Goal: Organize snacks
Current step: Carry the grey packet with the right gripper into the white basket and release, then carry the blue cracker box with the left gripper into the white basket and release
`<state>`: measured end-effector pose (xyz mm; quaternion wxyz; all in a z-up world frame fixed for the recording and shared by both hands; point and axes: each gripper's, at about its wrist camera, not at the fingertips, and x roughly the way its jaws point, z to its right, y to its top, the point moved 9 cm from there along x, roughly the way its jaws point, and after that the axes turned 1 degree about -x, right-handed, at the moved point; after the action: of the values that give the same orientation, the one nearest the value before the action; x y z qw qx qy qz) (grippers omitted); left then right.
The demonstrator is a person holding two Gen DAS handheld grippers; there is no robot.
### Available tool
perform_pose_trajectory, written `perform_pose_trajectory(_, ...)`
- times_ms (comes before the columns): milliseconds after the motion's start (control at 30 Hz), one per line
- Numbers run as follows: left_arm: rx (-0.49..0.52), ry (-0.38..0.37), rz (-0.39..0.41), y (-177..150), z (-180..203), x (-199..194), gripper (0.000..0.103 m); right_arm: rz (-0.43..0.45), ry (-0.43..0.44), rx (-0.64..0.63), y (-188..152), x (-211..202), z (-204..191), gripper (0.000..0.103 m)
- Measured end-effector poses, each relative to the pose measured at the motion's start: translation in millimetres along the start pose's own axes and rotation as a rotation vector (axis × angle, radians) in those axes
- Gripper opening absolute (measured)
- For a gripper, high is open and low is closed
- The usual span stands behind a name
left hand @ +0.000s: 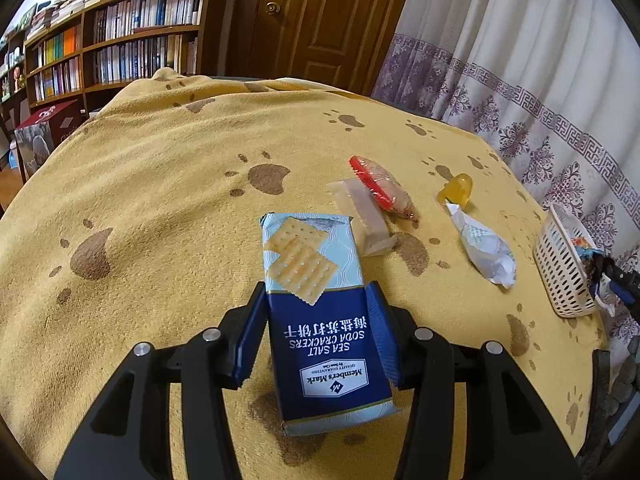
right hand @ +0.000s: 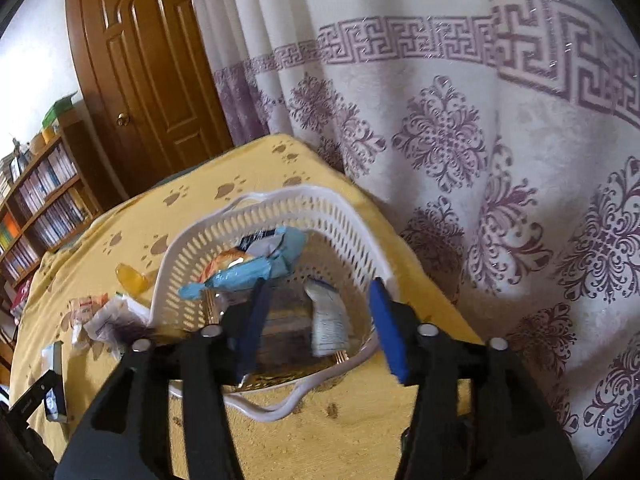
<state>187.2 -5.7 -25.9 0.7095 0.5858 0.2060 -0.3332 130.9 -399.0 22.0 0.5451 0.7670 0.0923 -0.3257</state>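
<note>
Snacks on the yellow paw-print cloth [left hand: 160, 184] covering the desk, left wrist view:
- one blue soda cracker pack [left hand: 320, 320], clamped between the pads of the left hand-held gripper [left hand: 316, 332];
- one red-edged clear packet [left hand: 380, 186];
- one beige wrapped bar [left hand: 360, 216];
- one amber jelly cup [left hand: 456, 190];
- one white crumpled wrapper [left hand: 484, 250].

Containers: one white slotted basket [right hand: 344, 220] near the curtain [right hand: 480, 120]. It holds a light blue packet [right hand: 256, 268] and a white packet [right hand: 328, 320]; further contents are blurred.

Right hand-held gripper [right hand: 316, 320]: above the basket, jaws parted and gripping nothing.

Bookshelf contents are clear only in the left view; the basket interior shows only in the right.
</note>
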Motion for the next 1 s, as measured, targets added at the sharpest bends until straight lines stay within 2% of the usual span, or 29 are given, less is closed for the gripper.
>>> perform_pose_trajectory(133, 0.013, -0.014, 0.007, 3, 9, -6, 0.050, 0.036, -0.001, -0.008, 4, -12, 1, 0.057)
perform_pose_trajectory(233, 0.023, -0.028, 0.011, 5, 18, -10, 0.050, 0.061, 0.007, -0.008, 5, -19, 0, 0.065)
perform_pose_trajectory(467, 0.068, -0.069, 0.023, 12, 51, -22, 0.050, 0.088, 0.025, 0.011, -1, -29, 7, 0.069)
perform_pose_trajectory(667, 0.127, -0.119, 0.026, 21, 95, -28, 0.050, 0.100, 0.048, 0.031, -5, -33, 15, 0.069)
perform_pose_trajectory(1000, 0.275, -0.227, 0.056, 36, 196, -38, 0.049, 0.129, 0.094, 0.029, -10, -43, 20, 0.069)
